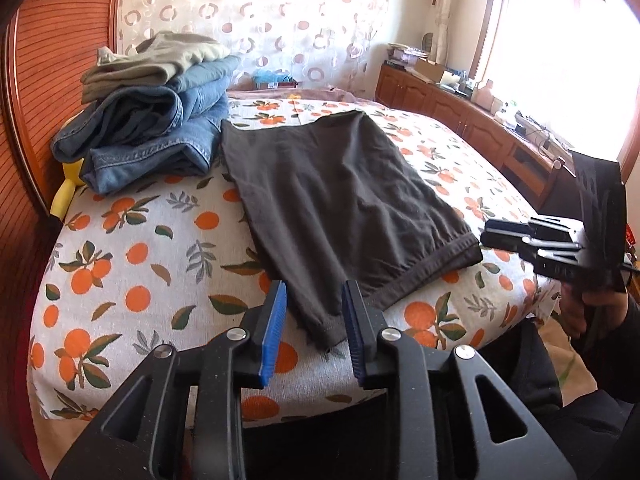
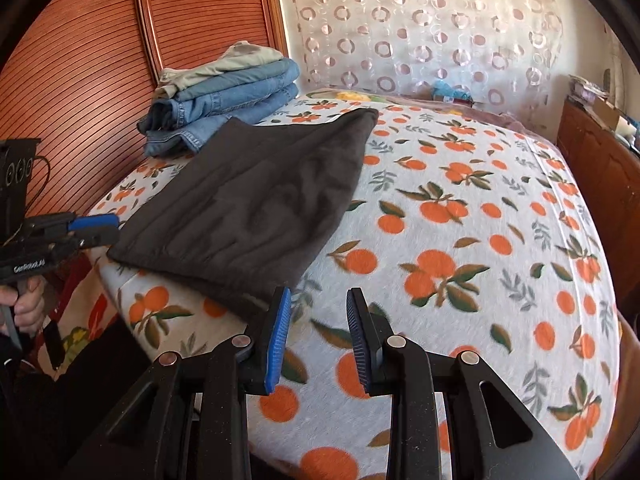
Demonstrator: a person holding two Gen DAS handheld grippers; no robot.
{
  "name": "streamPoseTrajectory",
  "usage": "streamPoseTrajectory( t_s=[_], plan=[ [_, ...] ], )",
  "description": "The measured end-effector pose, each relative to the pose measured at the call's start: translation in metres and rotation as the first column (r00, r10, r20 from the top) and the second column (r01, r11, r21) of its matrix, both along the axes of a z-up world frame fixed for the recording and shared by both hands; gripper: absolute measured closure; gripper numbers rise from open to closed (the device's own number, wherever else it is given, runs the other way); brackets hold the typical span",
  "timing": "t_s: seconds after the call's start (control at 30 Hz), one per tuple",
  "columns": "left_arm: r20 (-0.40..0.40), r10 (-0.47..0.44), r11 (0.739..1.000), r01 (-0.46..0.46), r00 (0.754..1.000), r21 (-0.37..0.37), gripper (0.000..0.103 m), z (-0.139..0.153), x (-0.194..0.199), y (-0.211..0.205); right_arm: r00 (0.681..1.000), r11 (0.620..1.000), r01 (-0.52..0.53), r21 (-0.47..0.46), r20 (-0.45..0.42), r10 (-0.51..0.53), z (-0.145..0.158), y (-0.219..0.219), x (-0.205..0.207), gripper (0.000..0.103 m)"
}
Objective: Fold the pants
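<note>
Dark grey pants (image 1: 344,200) lie folded flat on the orange-print bedspread (image 1: 140,264), cuffs toward the near edge. They also show in the right wrist view (image 2: 256,208). My left gripper (image 1: 314,308) is open, its blue pads either side of the near cuff corner, just above it. My right gripper (image 2: 318,316) is open and empty over the bedspread (image 2: 460,240), beside the pants' right near corner. The right gripper also shows in the left wrist view (image 1: 496,236), and the left gripper in the right wrist view (image 2: 100,228).
A stack of folded jeans and khaki pants (image 1: 152,112) sits at the far left by the wooden headboard (image 1: 60,60); it also shows in the right wrist view (image 2: 224,92). A wooden cabinet (image 1: 460,116) with clutter runs along the right wall under the window.
</note>
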State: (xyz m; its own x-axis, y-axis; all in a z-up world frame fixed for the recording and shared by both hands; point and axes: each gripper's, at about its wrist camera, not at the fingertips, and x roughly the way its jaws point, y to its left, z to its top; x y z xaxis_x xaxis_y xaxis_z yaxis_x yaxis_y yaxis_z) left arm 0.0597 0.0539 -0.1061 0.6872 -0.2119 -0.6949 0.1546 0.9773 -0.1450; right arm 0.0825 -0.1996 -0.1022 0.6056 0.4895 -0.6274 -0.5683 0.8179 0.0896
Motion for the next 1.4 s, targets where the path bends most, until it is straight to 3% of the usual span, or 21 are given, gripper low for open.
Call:
streamPoseTrajectory(
  t_s=[0.4, 0.73, 0.93, 1.07, 1.13, 1.23, 1.4],
  plan=[
    [-0.058, 0.011, 1.000, -0.010, 0.998, 0.020, 0.073, -0.020, 0.014, 0.001, 0.997, 0.997, -0.075, -0.032, 0.003, 0.076, -0.005, 0.025, -0.008, 0.073],
    [-0.044, 0.002, 1.000, -0.001, 0.999, 0.027, 0.073, -0.023, 0.009, 0.002, 1.000, 0.999, -0.010, -0.045, 0.020, 0.011, -0.005, 0.036, -0.002, 0.073],
    [-0.036, 0.004, 1.000, -0.004, 0.999, 0.026, 0.073, -0.023, 0.008, 0.002, 0.999, 1.000, 0.016, 0.007, 0.032, -0.016, 0.000, 0.034, -0.001, 0.073],
    [-0.030, 0.002, 1.000, -0.001, 1.000, 0.024, 0.073, -0.024, 0.007, 0.002, 1.000, 1.000, 0.002, 0.016, 0.025, -0.003, -0.002, 0.033, -0.002, 0.091],
    [-0.028, 0.002, 1.000, -0.002, 1.000, 0.023, 0.073, -0.024, 0.006, 0.003, 0.999, 1.000, 0.001, 0.004, 0.032, -0.002, -0.004, 0.034, -0.005, 0.094],
    [-0.029, 0.002, 1.000, -0.002, 1.000, 0.022, 0.073, -0.024, 0.007, 0.003, 1.000, 1.000, 0.016, -0.020, 0.020, -0.015, -0.010, 0.036, -0.005, 0.095],
    [-0.028, 0.001, 1.000, -0.001, 1.000, 0.023, 0.073, -0.024, 0.006, 0.003, 1.000, 0.999, 0.025, 0.027, 0.018, -0.025, -0.005, 0.030, -0.010, 0.096]
  ],
)
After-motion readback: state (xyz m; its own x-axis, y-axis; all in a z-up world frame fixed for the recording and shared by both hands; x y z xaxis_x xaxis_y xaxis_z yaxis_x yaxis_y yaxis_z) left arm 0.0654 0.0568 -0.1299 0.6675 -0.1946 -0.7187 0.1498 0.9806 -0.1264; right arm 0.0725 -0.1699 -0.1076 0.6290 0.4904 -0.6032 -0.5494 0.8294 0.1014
